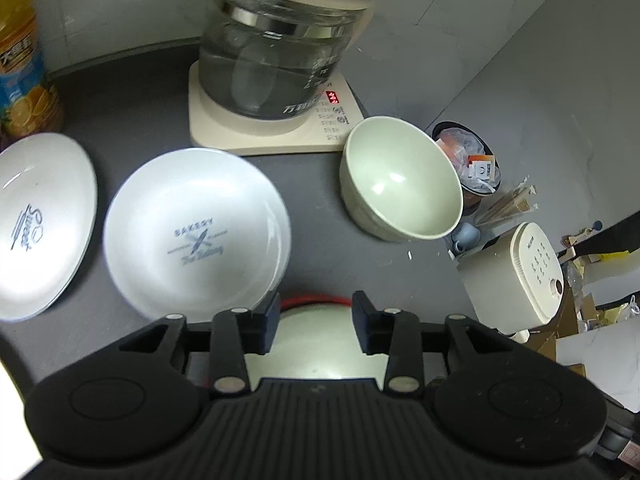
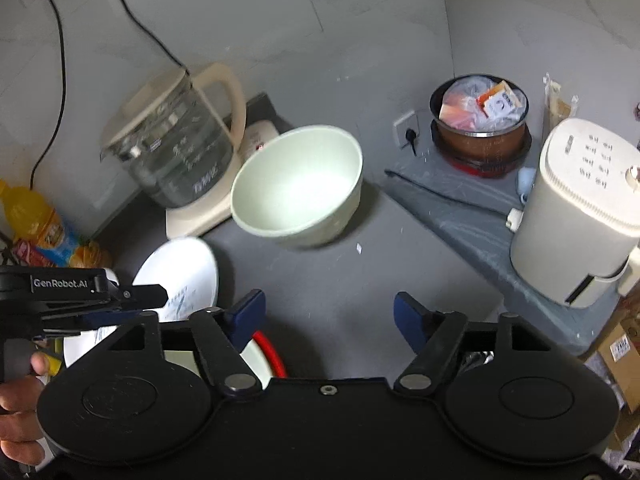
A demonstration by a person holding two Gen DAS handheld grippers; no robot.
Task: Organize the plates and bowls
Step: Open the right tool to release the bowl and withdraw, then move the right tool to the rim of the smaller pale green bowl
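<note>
On the dark counter (image 1: 132, 92), starting at my far left, an orange drink bottle (image 1: 22, 60) stands against the wall, and below it lies a white plate printed "Sweet" (image 1: 38, 224). Just beside that sits a second white plate marked "Bakery" (image 1: 198, 232), the two rims close but apart. Behind them a glass kettle (image 1: 276, 52) rests on its cream base. My left gripper (image 1: 315, 322) hangs with its blue pads parted and nothing pinched between them; under them shows a pale dish with a red rim (image 1: 316, 332), though I cannot tell whether the pads touch it. Further right, a pale green bowl (image 1: 400, 178) stands upright near the kettle's base. My right gripper (image 2: 328, 320) has its jaws spread wide over bare counter, holding nothing. Beyond the counter's right edge, a pot stuffed with packets (image 2: 480, 120) and a cream rice cooker (image 2: 576, 208) sit on a lower grey ledge.
</note>
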